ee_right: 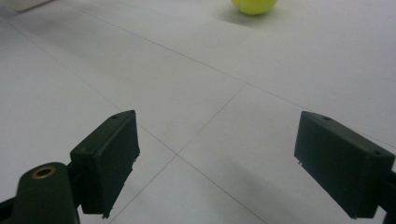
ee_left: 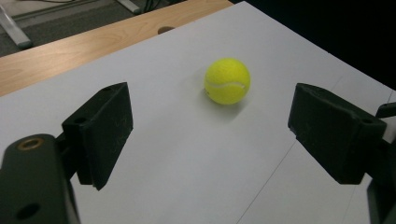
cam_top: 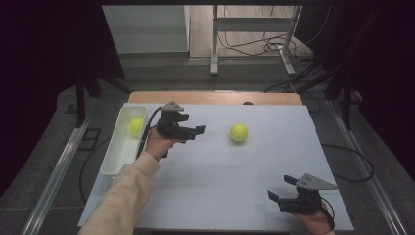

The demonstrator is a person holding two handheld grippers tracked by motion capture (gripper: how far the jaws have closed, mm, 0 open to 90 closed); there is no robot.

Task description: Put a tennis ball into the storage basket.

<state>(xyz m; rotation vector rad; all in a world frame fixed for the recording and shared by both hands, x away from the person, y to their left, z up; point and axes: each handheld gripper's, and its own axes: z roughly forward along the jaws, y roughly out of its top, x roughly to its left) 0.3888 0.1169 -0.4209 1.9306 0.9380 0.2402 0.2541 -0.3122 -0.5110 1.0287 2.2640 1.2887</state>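
Note:
A yellow tennis ball [cam_top: 238, 132] lies on the white table top, right of centre; it sits ahead of the jaws in the left gripper view [ee_left: 227, 80]. My left gripper [cam_top: 195, 131] is open a short way left of that ball, with nothing between its jaws [ee_left: 210, 135]. A second yellow ball [cam_top: 136, 126] rests in the far end of the white tray [cam_top: 115, 159] at the table's left edge. My right gripper [cam_top: 281, 190] stands open and empty [ee_right: 215, 163] near the front right corner, with the loose ball [ee_right: 254, 5] far ahead at the top edge of its view.
A strip of bare wood [cam_top: 215, 97] with a round hole [ee_left: 164, 30] runs along the table's far edge. Beyond the table are a metal frame [cam_top: 252, 24] and cables [cam_top: 274, 46] on the floor. Dark curtains hang at both sides.

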